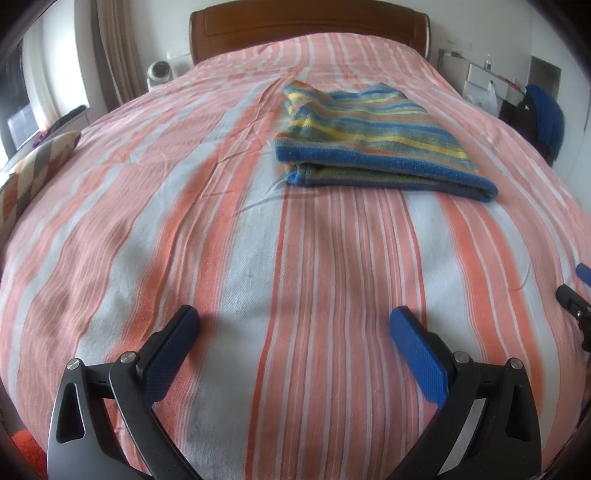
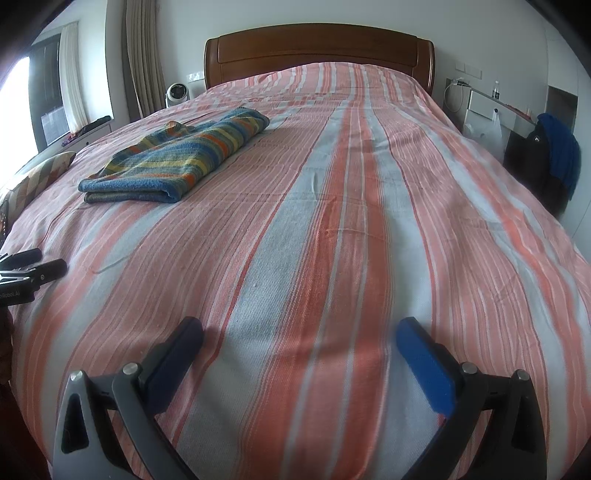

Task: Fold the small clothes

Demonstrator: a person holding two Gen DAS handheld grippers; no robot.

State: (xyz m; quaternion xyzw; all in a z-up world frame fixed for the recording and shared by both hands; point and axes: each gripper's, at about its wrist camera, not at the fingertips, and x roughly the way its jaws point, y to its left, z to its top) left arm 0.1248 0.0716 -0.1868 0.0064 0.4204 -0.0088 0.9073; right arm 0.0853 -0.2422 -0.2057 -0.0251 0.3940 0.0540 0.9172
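Note:
A small striped garment (image 1: pixel 373 136) in blue, yellow, green and orange lies folded into a flat rectangle on the bed. In the right wrist view the garment (image 2: pixel 177 158) lies far left. My left gripper (image 1: pixel 295 317) is open and empty, low over the bedspread, well short of the garment. My right gripper (image 2: pixel 299 330) is open and empty, also low over the bedspread, to the right of the garment. The right gripper's tip shows at the right edge of the left wrist view (image 1: pixel 576 295). The left gripper shows at the left edge of the right wrist view (image 2: pixel 33 271).
The bed has a pink, orange and grey striped bedspread (image 1: pixel 229 229) and a wooden headboard (image 1: pixel 306 26). A patterned cushion (image 1: pixel 33 170) lies at the left edge. A white fan (image 2: pixel 177 95) stands left of the headboard. A chair with blue clothing (image 2: pixel 554 155) stands right.

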